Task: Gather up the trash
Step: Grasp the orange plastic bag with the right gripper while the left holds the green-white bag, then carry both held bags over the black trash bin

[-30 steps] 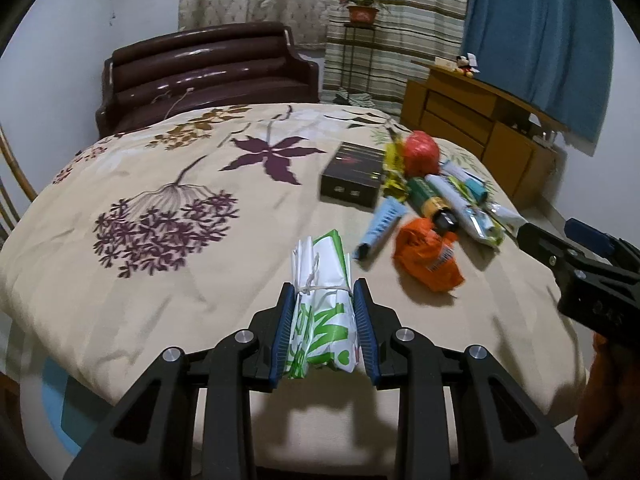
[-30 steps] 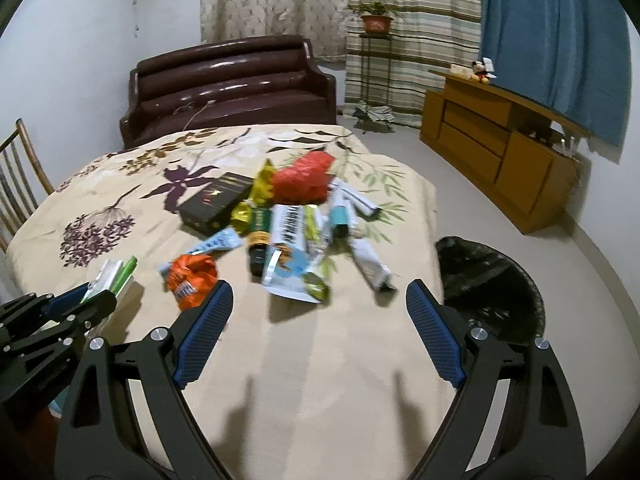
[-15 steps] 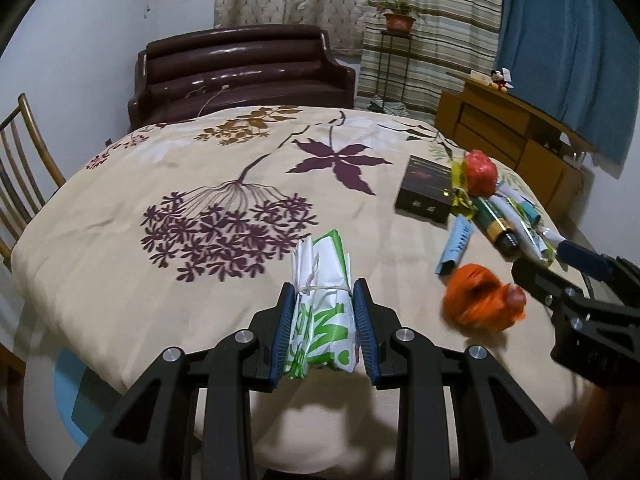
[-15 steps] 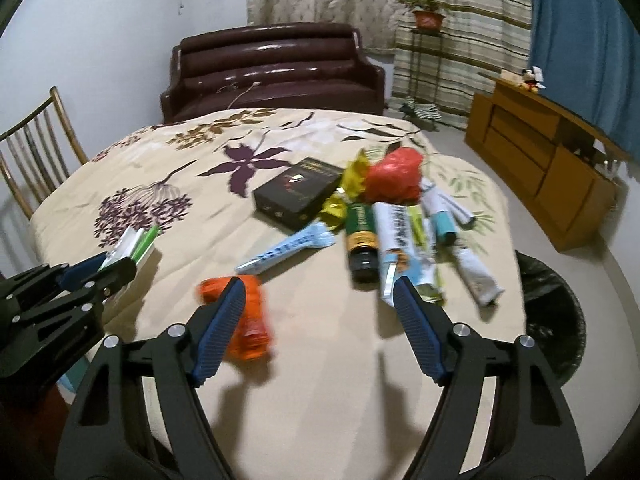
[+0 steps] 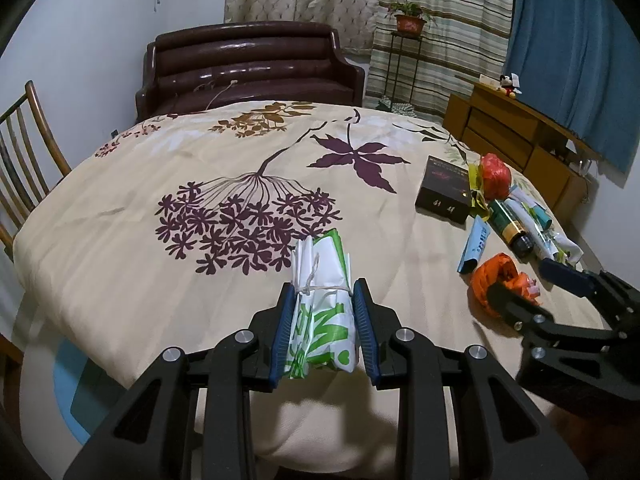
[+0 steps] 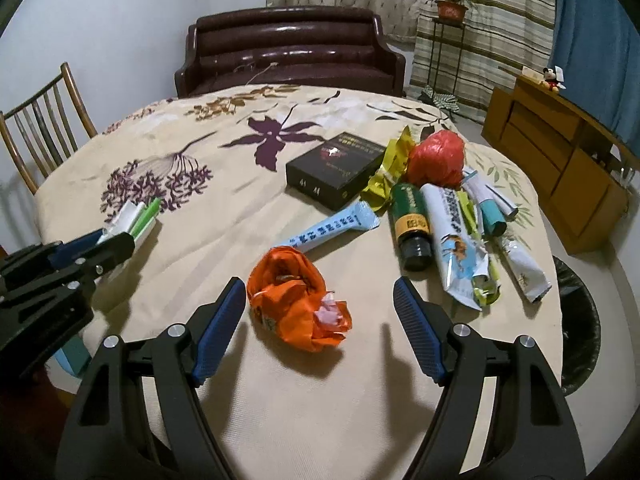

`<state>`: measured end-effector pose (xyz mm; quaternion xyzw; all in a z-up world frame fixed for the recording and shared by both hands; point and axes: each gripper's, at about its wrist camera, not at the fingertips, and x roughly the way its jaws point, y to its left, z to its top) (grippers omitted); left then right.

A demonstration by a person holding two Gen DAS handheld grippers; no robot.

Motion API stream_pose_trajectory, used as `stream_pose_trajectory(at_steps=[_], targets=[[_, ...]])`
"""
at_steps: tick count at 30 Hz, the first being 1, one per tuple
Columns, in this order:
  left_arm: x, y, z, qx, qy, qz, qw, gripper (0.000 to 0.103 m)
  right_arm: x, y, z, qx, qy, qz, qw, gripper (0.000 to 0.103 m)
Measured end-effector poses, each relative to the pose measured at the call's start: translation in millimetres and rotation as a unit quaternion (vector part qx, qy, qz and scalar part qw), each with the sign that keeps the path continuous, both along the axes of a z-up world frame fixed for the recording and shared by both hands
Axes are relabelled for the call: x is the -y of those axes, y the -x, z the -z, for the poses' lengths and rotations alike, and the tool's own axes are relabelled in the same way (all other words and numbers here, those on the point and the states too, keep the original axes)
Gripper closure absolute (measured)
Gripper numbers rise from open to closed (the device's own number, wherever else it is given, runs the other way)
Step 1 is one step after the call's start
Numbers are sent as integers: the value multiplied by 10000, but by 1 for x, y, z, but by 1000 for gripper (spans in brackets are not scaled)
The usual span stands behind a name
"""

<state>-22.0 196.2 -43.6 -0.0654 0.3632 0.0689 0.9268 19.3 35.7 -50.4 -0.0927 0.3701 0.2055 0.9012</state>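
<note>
The writing on the trash is mostly too small to read. The black box (image 6: 335,167) shows two pale marks on its near side that look like "41 41", and gold print with a red emblem on its lid, not legible. The light blue tube (image 6: 335,227) carries a line of dark characters I cannot make out. The dark green bottle (image 6: 412,220) has a yellow label with one dark mark on it. The long white packet (image 6: 456,240) shows blue characters and a small orange picture. The folded white and green bag (image 5: 322,312), tied around with a thin string, has large green letters, only partly visible.

The left gripper (image 5: 322,322) points down at a slant over the near edge of the flowered tablecloth (image 5: 120,264), and its blue pads press on both sides of the folded bag, so it is gripping it above the cloth.

The right gripper (image 6: 320,326) also slants downward, low over the cloth. Its jaws have just been closing a little but stand wide apart, with the crumpled orange bag (image 6: 298,300) lying on the cloth between them; the pads do not touch it. The other trash lies together just behind, near the red bag (image 6: 438,158). A bin with black liner (image 6: 576,320) stands on the floor at the right of the table.
</note>
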Motion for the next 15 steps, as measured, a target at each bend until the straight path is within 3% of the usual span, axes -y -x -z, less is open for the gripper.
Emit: stream_pose_trajectory(at_steps=[2,6,15], targets=[[1,0,1,-11,14,17,10000,72,-1,-1,3,-57,12,-10,10000,31],[5,-1,2,-18,33,56,10000,72,0,-1,8,-193,-34,-56,9998,61],[19,-3,-2,39,89,172,9998,72,15,2,-1,-117,-188,47,9997,62]])
